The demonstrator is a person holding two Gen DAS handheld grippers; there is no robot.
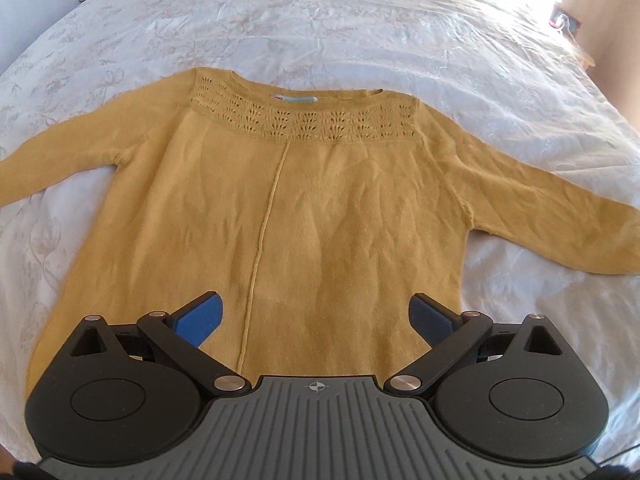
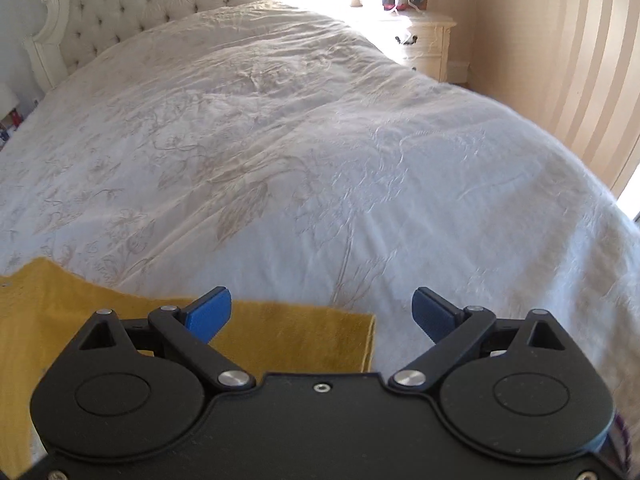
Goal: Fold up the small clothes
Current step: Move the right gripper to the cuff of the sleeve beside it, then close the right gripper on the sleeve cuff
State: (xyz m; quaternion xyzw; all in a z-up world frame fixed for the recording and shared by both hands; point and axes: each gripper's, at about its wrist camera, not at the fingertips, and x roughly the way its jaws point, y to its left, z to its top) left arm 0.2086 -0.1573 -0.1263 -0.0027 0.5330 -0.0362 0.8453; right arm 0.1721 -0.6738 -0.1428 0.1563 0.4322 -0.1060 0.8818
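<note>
Sweater (image 1: 312, 208) flat on bed (image 1: 320, 32), centre frame, 2 sleeves out | left gripper (image 1: 316, 316) spread wide, empty, over hem | right gripper (image 2: 322, 312) spread wide, empty, over cuff (image 2: 344, 332) | step: pre-fold | next: likely pinch cuff, fold inward

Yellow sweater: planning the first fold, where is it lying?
The yellow sweater lies flat on the white bedspread, sleeves spread, beneath the open left gripper.
</note>
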